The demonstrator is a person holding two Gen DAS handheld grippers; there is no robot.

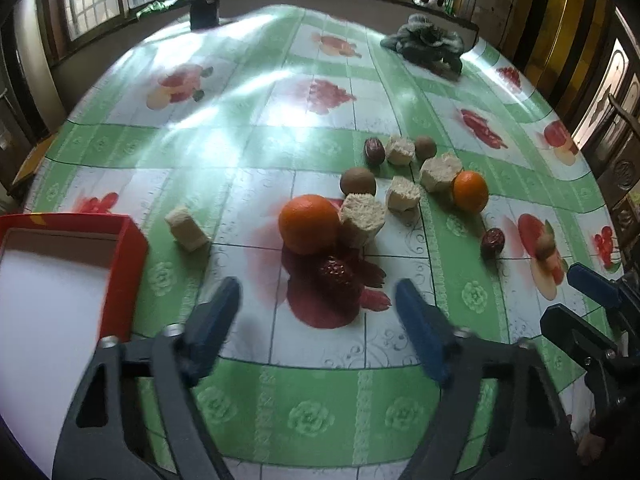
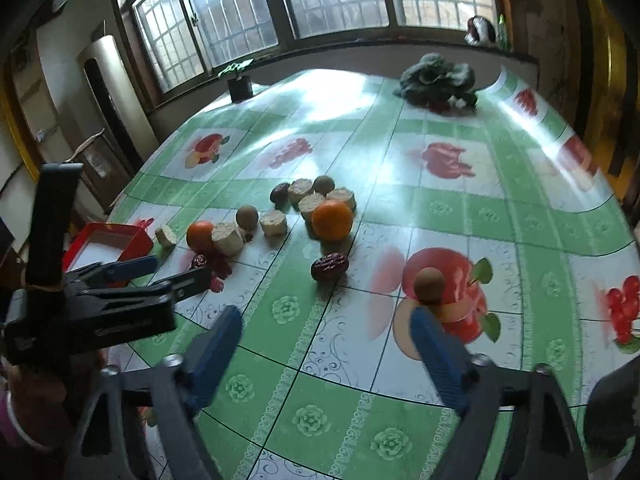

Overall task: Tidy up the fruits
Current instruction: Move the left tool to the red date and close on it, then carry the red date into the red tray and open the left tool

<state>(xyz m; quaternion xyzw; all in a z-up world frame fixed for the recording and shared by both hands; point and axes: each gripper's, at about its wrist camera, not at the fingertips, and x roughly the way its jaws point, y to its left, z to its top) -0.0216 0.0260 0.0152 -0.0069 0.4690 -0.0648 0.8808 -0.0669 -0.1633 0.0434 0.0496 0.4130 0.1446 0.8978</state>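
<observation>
Both blue-fingered grippers, left gripper (image 1: 318, 294) and right gripper (image 2: 326, 322), gape empty; a wrinkled dark-red, perhaps dried, date (image 1: 335, 273) lies just beyond the left's fingertips.

Each gripper has 2 blue rubbery finger pads on dark grey plastic arms with triangular cut-outs and round silver bolt heads at the joints. The left gripper (image 1: 318, 300) and right gripper (image 2: 326, 332) look alike. From the right wrist view, the left unit carries an upright black block, beside a pinkish sleeve.
</observation>
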